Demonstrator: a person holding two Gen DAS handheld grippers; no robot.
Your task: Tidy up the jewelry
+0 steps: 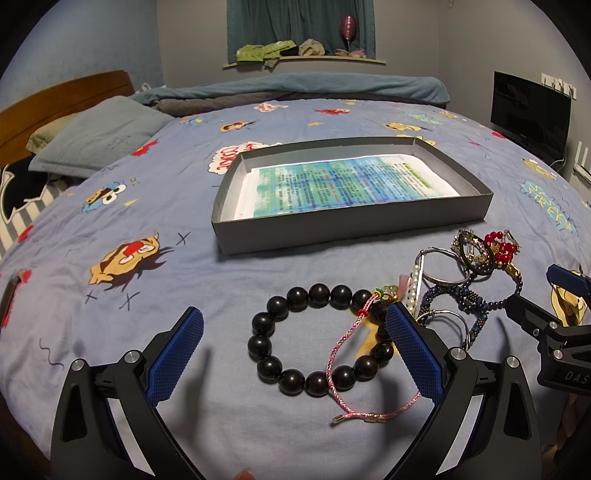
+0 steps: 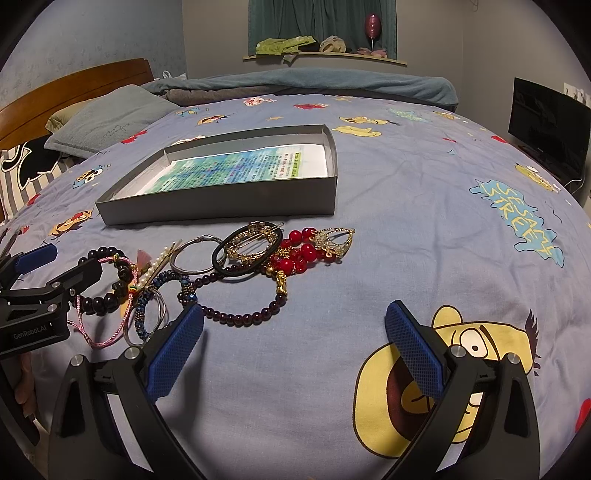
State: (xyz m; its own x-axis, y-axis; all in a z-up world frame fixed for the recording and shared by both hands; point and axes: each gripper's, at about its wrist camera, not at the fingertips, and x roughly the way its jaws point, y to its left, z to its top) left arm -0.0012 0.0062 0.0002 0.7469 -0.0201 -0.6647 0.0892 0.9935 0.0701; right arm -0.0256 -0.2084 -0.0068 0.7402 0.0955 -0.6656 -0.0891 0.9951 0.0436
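— So, what is seen closest to the left gripper [image 1: 295,343]?

— Its blue-padded jaws are spread wide, and nothing is held between them. A bracelet of large, dark, glossy round beads [image 1: 317,338] is framed in the gap, lying flat on the blue cartoon-printed bedsheet [image 1: 147,295]. A thin pink braided cord bracelet with a gold clasp [image 1: 354,373] is draped across its right side.

— And the right gripper [image 2: 295,345]?

— It is likewise held wide open and empty, over bare sheet and a yellow cartoon face. Its left pad is just beside a string of small dark purple beads [image 2: 240,315].

— What is found a little farther out?

— A tangled pile of jewelry is spread across the sheet: thin silver bangles [image 2: 192,256], a blue-and-bronze beaded rope bracelet [image 2: 162,291], a pearl-lined hair pin [image 2: 157,267], a black hair elastic [image 2: 242,271] with a gold filigree clip [image 2: 253,245] laid over it, a cluster of red round beads [image 2: 301,253], and a gold teardrop ornament [image 2: 334,240]. In the right view the left gripper is seen at the pile's left edge.

— And beyond that?

— A shallow grey cardboard box lid [image 1: 354,229] is set open on the bed past the pile, lined with a printed blue-green sheet of paper [image 1: 343,184]. No jewelry is seen in it. Farther back, a grey pillow [image 1: 99,136], a wooden headboard [image 1: 66,96], a rolled blue blanket [image 1: 295,86], a black monitor [image 1: 528,110] and green curtains [image 1: 299,26] are visible.
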